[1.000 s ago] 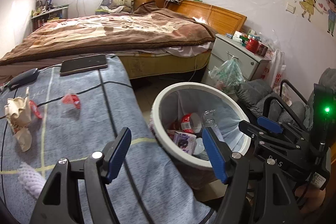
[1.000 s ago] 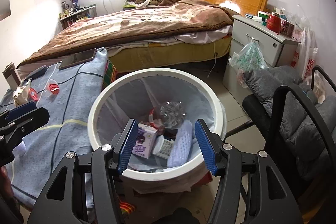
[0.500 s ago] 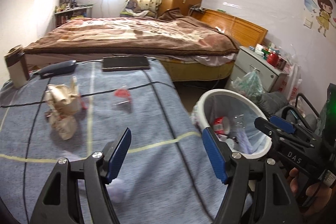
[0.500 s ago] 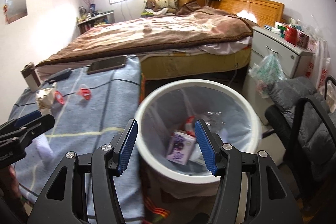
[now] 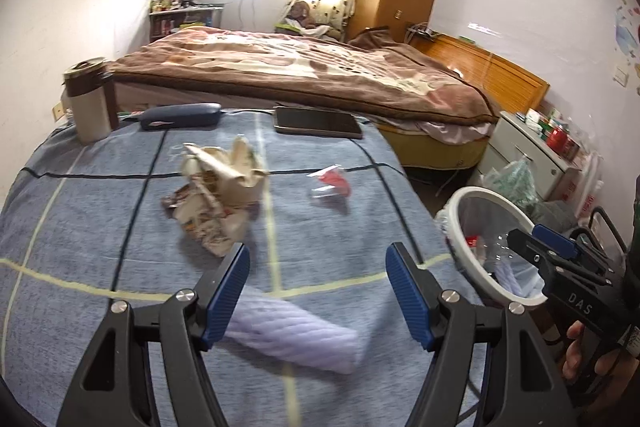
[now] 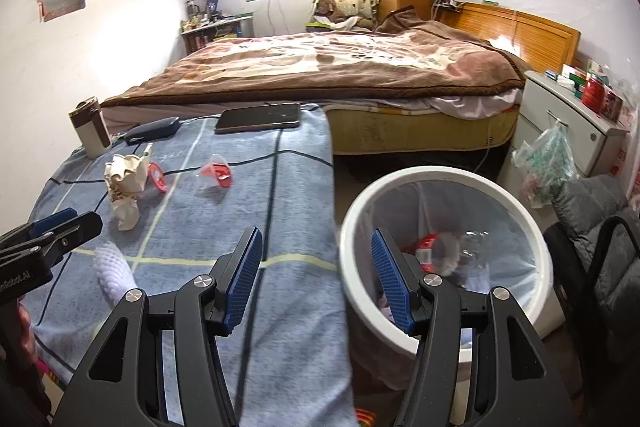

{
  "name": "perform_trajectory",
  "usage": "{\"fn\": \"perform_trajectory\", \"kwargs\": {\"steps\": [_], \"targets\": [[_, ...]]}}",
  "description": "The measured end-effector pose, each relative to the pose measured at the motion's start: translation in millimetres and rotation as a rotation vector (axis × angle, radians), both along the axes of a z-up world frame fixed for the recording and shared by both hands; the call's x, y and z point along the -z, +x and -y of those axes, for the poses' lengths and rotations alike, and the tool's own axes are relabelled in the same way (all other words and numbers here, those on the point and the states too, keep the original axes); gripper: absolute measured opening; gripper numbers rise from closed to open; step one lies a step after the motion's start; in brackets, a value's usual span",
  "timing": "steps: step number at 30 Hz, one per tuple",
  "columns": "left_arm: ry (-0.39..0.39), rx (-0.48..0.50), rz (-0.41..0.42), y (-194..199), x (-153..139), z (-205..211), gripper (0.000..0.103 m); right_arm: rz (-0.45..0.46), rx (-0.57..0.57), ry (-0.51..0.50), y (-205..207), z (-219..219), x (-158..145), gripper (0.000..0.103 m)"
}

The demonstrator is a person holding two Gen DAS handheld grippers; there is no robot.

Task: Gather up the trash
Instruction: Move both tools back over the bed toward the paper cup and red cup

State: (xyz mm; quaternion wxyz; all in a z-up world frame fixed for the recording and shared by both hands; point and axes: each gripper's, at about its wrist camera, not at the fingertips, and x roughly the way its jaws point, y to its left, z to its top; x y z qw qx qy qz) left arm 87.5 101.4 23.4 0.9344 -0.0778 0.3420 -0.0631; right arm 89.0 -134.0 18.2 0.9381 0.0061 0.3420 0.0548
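Item: white foam net sleeve (image 5: pixel 292 337), trash, lying on the blue checked tablecloth (image 5: pixel 100 227) at the lower centre of the left wrist view. Position relative to tool: directly below and between the blue pads of the left gripper (image 5: pixel 318 291), whose jaws stand apart with nothing between them; no pad touches the sleeve. Long axis: runs from lower left-centre toward lower right of that frame, slightly downward, so roughly crosswise to the line the fingers point along; a grip across its narrow width would likely call for a roll of the wrist, or a pinch at one end. Same sleeve appears at the lower left of the right wrist view (image 6: pixel 114 273), well apart from the right gripper (image 6: pixel 316 275), whose jaws are likewise spread and empty, hanging over the cloth's edge beside the white bin (image 6: pixel 516 211). Nearer hand: the left, by a clear margin. Other trash on the cloth, farther up the frame: crumpled paper wrapper (image 5: pixel 218 193) left of centre; clear and red plastic scrap (image 5: pixel 332 183) right of centre.
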Motion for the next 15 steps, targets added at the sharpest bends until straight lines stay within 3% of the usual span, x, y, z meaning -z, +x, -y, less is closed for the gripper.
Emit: {"fn": "perform_trajectory", "kwargs": {"steps": [15], "targets": [[0.011,-0.128,-0.037,32,13,-81,0.077,-0.032,-0.123,-0.003,47,-60,9,0.059]]}}
